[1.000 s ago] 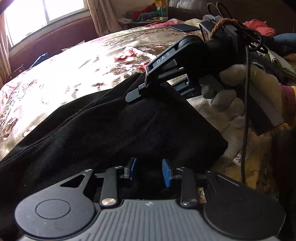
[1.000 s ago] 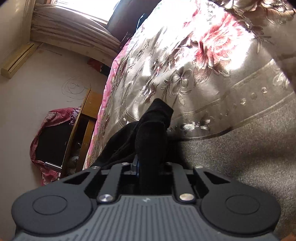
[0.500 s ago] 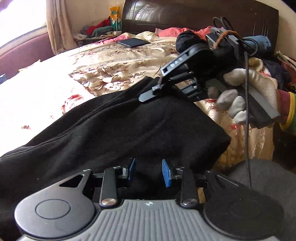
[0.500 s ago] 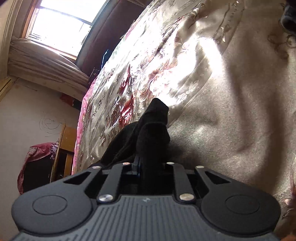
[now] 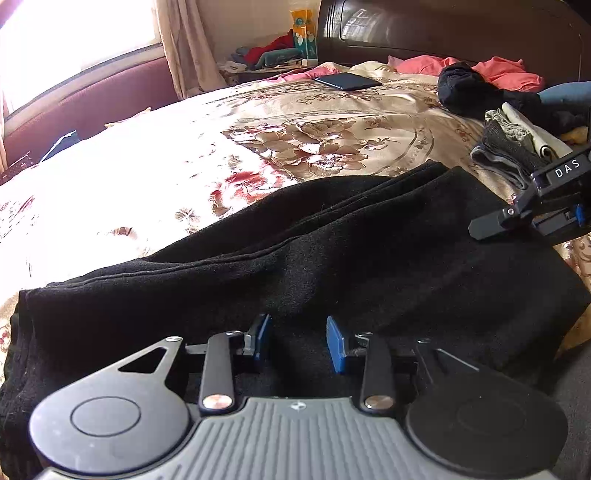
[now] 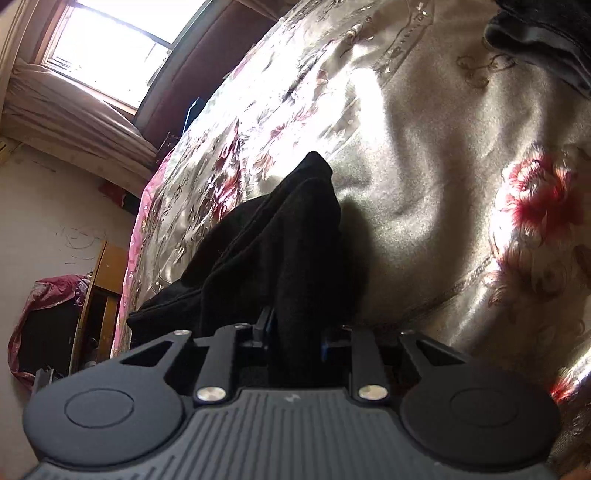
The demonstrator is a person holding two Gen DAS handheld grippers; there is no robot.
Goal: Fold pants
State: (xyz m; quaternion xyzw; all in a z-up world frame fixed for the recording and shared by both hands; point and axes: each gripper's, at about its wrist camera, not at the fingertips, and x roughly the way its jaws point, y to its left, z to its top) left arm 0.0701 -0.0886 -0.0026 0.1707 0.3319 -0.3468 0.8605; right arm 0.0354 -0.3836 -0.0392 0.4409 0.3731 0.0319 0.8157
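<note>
Black pants (image 5: 332, 258) lie folded lengthwise across the floral bedspread (image 5: 295, 140), layered edges showing along their far side. My left gripper (image 5: 297, 338) hovers low over the near edge of the pants. Its jaws are opening; the blue pads (image 5: 334, 343) stand apart with black cloth under and between them, not pinched. My right gripper (image 5: 491, 229) enters at the right edge, at the pants' right end. In the right wrist view my right gripper (image 6: 293, 332) is shut on a bunched end of the pants (image 6: 280, 236), which rises from between its fingers.
A dark phone or tablet (image 5: 347, 81) lies near the headboard (image 5: 443, 33). Loose clothes are piled at the right: black (image 5: 461, 88), pink (image 5: 509, 74), grey and cream (image 5: 517, 147). A window (image 6: 99, 51) and a wooden cabinet (image 6: 99, 295) flank the bed's far side.
The right gripper has carried the pants' end toward the right edge of the left view, and its gloved hand has left the frame. The left view has swung toward the headboard; left pads spread slightly.
</note>
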